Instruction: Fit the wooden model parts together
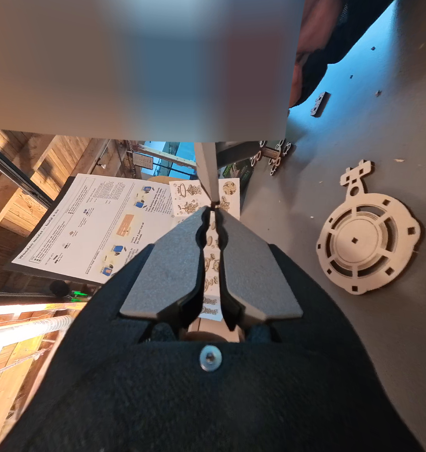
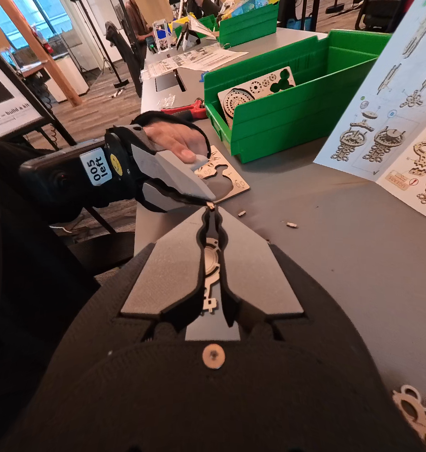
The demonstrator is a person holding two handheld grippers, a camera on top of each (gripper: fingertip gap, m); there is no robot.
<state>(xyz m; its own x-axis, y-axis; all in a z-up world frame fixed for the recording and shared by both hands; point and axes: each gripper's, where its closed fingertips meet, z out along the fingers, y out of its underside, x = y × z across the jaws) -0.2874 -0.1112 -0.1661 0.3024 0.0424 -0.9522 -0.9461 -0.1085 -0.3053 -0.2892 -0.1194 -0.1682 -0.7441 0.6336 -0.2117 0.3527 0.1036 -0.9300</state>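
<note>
The left gripper point(image 1: 213, 208) and the right gripper point(image 2: 212, 211) meet tip to tip above the grey surface point(image 2: 329, 244). Between their tips there is a very small wooden piece point(image 2: 211, 205). Both grippers are pressed almost together on it, each with only a thin gap between the fingers. In the right wrist view the left gripper comes from the left side, held by a hand point(image 2: 175, 140), and its tips touch the same small piece. It is too small to tell if it is one part or two.

The round wooden disc part point(image 1: 367, 241), with slots and a short stem, lies flat on the surface under the right gripper, and its pale shape shows through the gap of the right gripper's fingers. Two other small wooden bits point(image 2: 291, 225) lie on the surface just beside the tips. A flat wooden sheet point(image 2: 221, 176) with cut-out holes lies behind the left gripper. A green bin point(image 2: 292, 117) stands toward the far edge of the surface and holds another sheet of gear parts point(image 2: 251, 90). An open instruction booklet point(image 2: 390, 122) stands at the right edge. A wooden part with loops point(image 2: 417, 415) lies at the near right corner.
</note>
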